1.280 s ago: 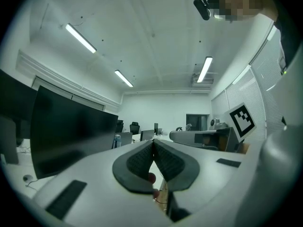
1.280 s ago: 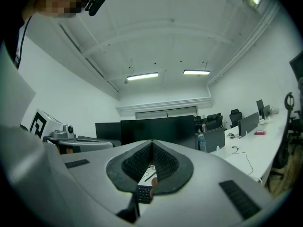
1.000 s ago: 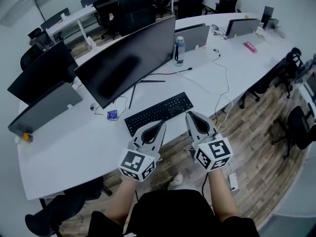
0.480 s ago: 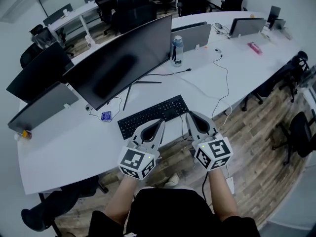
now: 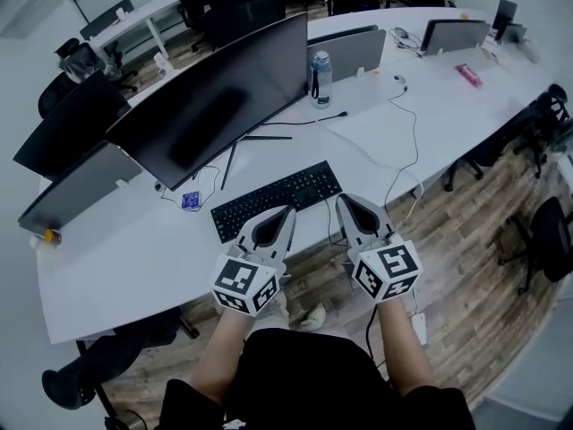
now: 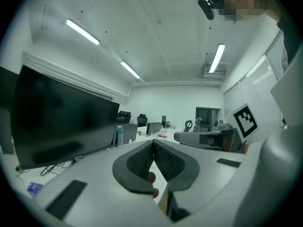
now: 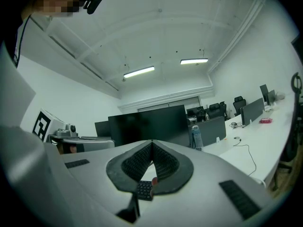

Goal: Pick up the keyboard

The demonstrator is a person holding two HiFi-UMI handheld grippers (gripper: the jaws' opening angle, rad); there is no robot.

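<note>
Both grippers have edged forward toward the desk. The black keyboard (image 5: 277, 197) lies flat on the white desk (image 5: 134, 258) before the wide monitor (image 5: 215, 106). The left gripper (image 5: 288, 213), jaws pressed together and empty, is at its near edge. The right gripper (image 5: 341, 201), likewise closed, is beside its right end.

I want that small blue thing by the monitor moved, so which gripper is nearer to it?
Left. The left gripper is at the front edge of the keyboard, right of the small blue thing; the right gripper is farther right.
</note>
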